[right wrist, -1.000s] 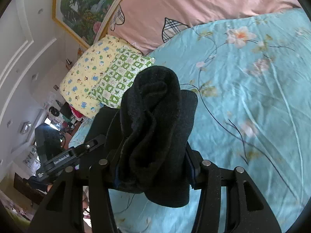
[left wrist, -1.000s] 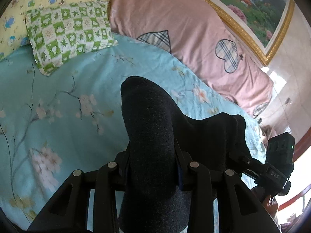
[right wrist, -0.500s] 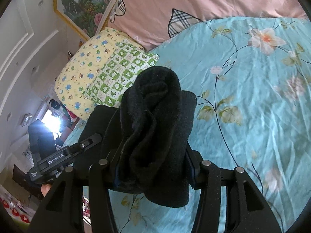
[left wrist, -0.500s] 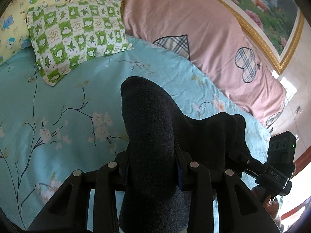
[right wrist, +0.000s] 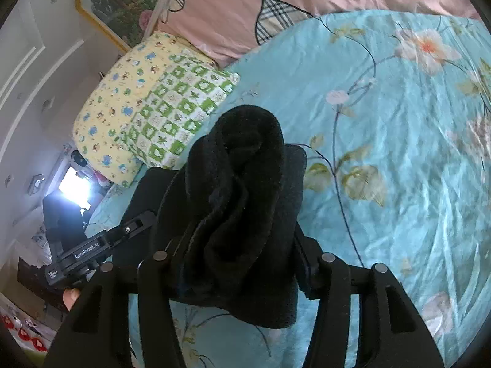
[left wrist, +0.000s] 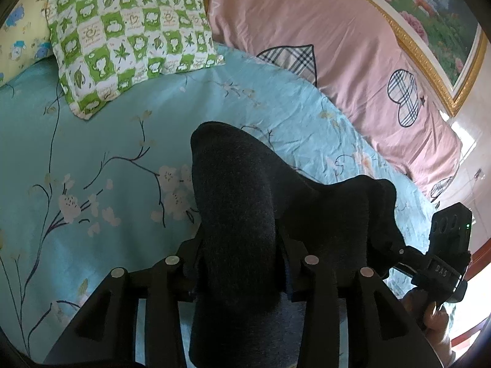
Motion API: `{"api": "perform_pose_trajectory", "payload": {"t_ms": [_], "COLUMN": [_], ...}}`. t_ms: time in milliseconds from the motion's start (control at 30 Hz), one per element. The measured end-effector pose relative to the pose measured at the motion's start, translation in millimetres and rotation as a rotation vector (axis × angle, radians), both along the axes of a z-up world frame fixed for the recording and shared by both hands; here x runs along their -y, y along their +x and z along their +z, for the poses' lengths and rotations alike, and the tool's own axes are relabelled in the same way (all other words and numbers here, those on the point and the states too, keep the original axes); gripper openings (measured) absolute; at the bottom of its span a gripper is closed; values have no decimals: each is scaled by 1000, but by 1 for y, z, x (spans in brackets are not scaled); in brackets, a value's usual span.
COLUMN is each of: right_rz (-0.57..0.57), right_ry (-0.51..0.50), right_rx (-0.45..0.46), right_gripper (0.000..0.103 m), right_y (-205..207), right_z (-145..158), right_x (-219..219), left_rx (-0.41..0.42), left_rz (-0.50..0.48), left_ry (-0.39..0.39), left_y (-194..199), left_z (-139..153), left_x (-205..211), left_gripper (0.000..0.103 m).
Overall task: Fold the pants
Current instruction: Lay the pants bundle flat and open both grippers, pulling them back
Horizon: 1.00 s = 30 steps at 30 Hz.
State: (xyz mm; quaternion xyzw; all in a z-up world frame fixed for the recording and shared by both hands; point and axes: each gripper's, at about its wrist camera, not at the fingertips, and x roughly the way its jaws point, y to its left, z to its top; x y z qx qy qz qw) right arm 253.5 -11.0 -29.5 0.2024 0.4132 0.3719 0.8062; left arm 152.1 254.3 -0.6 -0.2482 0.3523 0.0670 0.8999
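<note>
The dark charcoal pants (left wrist: pixel 236 214) are bunched between the jaws of my left gripper (left wrist: pixel 239 245), which is shut on the cloth; the fingertips are hidden by it. The fabric stretches right to my right gripper, whose body (left wrist: pixel 445 251) shows at the right edge. In the right wrist view the pants (right wrist: pixel 242 202) bulge up between the jaws of my right gripper (right wrist: pixel 242 254), shut on them. The left gripper's body (right wrist: pixel 92 251) shows at the left. The pants hang above the bed.
A light blue floral bedsheet (left wrist: pixel 107 159) lies below. A green-and-white checked pillow (left wrist: pixel 132 43) and a yellow cartoon pillow (right wrist: pixel 122 92) lie at the head. A pink quilt (left wrist: pixel 337 46) lies along the wall under a framed painting (left wrist: pixel 429 9).
Both grippers have carried the held pants further over the bed toward the pillows; the checked pillow now looms larger. The grips have not changed.
</note>
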Motion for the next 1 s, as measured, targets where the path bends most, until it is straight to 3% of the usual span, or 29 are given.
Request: {"api": "perform_pose_trajectory", "payload": {"t_ms": [200,367,600,700,867,1000], "right_rz": [-22,-39,-72,-73,-62,-51], "right_ry": [-22,-53,-51,-54,-82,-117], "right_rx": [6,25,60,85,139,184], "right_gripper": [69,69,72,79,82,86], "right_y": [0,-8,-27,-40,-61,-77], "right_z": [-6,2,15,22,34,39], "right_x": [8,11,25,26,24,18], "left_rx": [-9,-10,7,4,5,-3], "left_rz": [13,33,48,49,52,71], "left_ry": [37,92,71,95,109,175], "left_y": [-2,-13,-39,-49,-66,-76], "left_z": [-3,4,9,12,15,19], "left_x": [3,9,8,12,18,27], "left_gripper": [55,67,74,74,76,78]}}
